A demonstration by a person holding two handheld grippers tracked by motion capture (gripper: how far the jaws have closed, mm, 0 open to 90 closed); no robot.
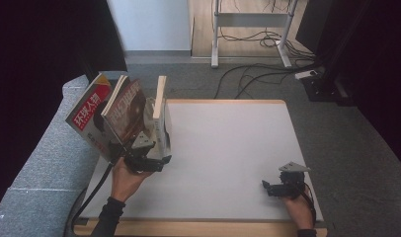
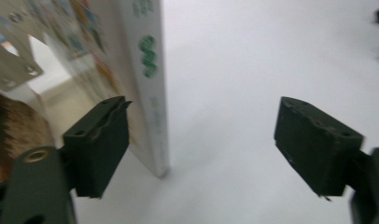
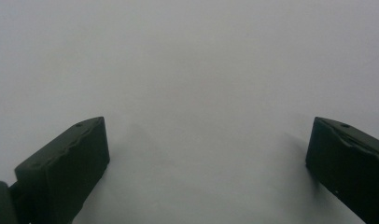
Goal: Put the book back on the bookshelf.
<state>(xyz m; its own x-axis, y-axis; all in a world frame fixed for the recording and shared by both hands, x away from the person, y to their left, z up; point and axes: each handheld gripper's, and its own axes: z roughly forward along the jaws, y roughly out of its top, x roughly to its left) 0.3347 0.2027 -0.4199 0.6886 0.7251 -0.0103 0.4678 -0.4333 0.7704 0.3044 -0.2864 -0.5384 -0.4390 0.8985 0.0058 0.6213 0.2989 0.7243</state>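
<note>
Several books and magazines stand in a row at the table's left edge, leaning left: a magazine with a red title (image 1: 89, 112), one with a brown cover (image 1: 127, 111), and a thin white book (image 1: 160, 104) nearly upright at the right end. My left gripper (image 1: 148, 152) is at the foot of this row, held by a hand from below. In the left gripper view it (image 2: 204, 144) is open; the white book's spine (image 2: 150, 79), with green marks, stands just inside the left jaw without being clamped. My right gripper (image 1: 282, 185) hovers open over bare table at the front right (image 3: 206, 158).
The white table top (image 1: 228, 148) has a wooden rim. A grey padded seat (image 1: 38, 163) runs along its left side. Cables (image 1: 248, 74) and a desk frame (image 1: 216, 34) are on the floor beyond the far edge. A metal plate with screw holes (image 2: 10, 65) shows beside the books.
</note>
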